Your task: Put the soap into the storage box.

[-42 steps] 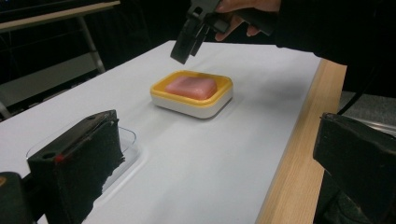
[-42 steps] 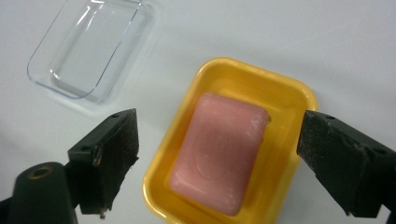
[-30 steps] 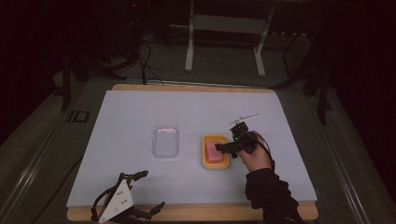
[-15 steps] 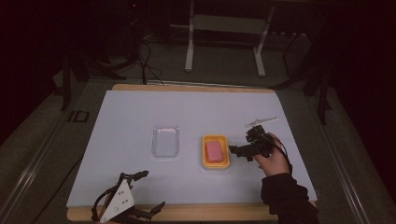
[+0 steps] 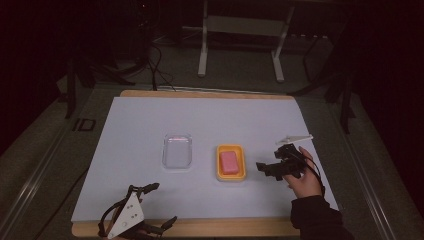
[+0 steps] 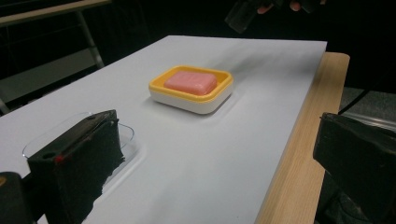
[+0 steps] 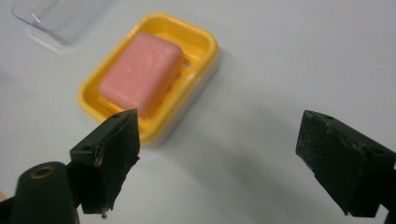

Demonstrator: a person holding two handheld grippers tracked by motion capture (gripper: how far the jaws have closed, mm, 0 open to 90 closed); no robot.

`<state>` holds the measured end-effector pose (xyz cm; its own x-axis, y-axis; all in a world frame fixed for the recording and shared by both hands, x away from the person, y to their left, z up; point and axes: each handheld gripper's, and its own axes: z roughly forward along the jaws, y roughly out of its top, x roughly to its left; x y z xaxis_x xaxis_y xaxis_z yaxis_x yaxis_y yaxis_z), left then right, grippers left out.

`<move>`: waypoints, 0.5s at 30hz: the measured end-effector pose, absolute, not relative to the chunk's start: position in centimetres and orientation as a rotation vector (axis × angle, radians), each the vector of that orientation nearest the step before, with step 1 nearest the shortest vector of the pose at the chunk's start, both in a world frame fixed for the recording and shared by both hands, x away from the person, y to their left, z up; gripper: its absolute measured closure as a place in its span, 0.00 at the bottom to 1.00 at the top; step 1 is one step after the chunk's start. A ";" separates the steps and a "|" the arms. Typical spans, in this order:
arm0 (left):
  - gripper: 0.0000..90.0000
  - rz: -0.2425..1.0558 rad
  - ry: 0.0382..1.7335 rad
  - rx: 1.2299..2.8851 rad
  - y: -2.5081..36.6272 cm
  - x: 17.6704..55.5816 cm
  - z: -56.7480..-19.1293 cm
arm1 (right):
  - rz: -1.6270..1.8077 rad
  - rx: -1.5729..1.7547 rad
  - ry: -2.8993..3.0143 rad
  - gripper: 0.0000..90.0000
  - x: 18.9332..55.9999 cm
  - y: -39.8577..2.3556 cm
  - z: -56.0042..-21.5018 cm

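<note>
A pink soap bar lies in a yellow soap dish near the middle of the white sheet. Just to the dish's right, a hand holds my right gripper open and empty, pointing left at it. In the right gripper view the soap and dish lie beyond the spread jaws of the right gripper. At the table's front left edge my left gripper stands open. The left gripper view looks past the wide jaws of the left gripper to the dish and soap.
A clear plastic lid lies left of the dish, also seen as the lid and lid in the gripper views. The table's wooden front edge borders the white sheet. A metal stand is behind the table.
My right gripper has drawn back to the right, from over the soap dish to beside it. The soap stays in the dish. The left gripper has not moved.
</note>
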<state>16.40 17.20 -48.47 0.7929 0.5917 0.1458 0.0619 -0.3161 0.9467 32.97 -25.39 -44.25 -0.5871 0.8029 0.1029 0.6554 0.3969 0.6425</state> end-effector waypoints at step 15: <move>0.02 0.576 0.501 1.837 17.2 16.4 -48.5 | 0.941 1.276 2.411 0.15 31.0 -28.3 -46.9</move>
<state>16.41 17.17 -48.47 0.7931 0.5914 0.1458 0.0627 -0.3174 0.9462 31.04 -28.32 -46.88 -0.5828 0.8094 0.0720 0.6443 0.4063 0.6479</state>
